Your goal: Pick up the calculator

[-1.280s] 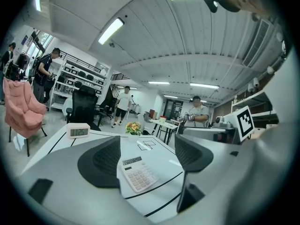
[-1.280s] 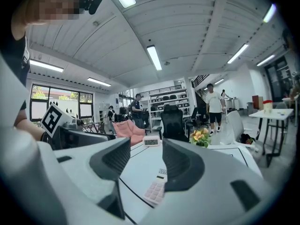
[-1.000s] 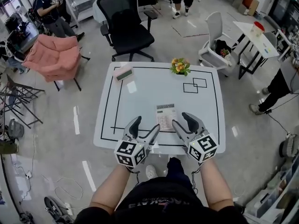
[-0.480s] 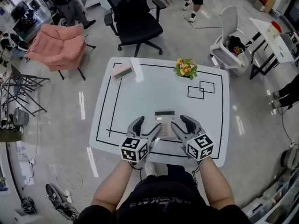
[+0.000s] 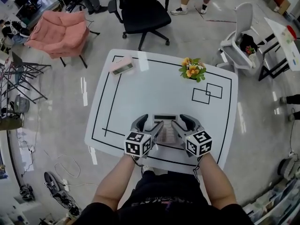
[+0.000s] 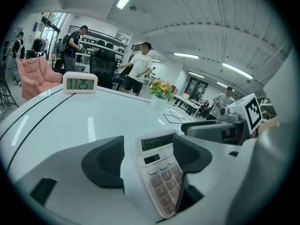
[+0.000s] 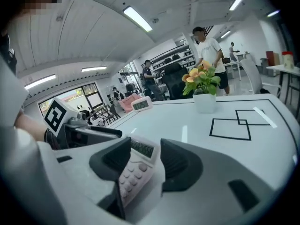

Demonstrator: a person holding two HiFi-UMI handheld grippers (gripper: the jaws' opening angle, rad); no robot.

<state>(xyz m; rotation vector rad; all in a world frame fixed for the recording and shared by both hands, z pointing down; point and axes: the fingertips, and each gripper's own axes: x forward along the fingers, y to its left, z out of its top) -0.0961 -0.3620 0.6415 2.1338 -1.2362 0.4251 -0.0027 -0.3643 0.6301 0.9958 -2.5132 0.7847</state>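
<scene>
A white calculator (image 5: 165, 127) with a grey display lies flat near the front of the white table (image 5: 154, 88). Both grippers sit low over it, one at each side. My left gripper (image 5: 150, 124) straddles its left edge: in the left gripper view the calculator (image 6: 161, 175) is between the jaws, close against the right one, and bare table shows before the left pad (image 6: 104, 162). These jaws are closing but do not press on it. My right gripper (image 5: 183, 122) straddles the right edge. There the calculator (image 7: 132, 168) lies near the left pad (image 7: 111, 161), apart from the right one.
A pink desk clock (image 5: 122, 66) stands at the table's far left, a potted flower (image 5: 192, 70) at the far right. Two black tape squares (image 5: 206, 93) mark the right side. An office chair (image 5: 143, 8), a pink armchair (image 5: 58, 32) and people stand beyond the table.
Both grippers have dropped toward the table and slid forward. Their jaws, earlier short of the calculator, now straddle its left and right edges.
</scene>
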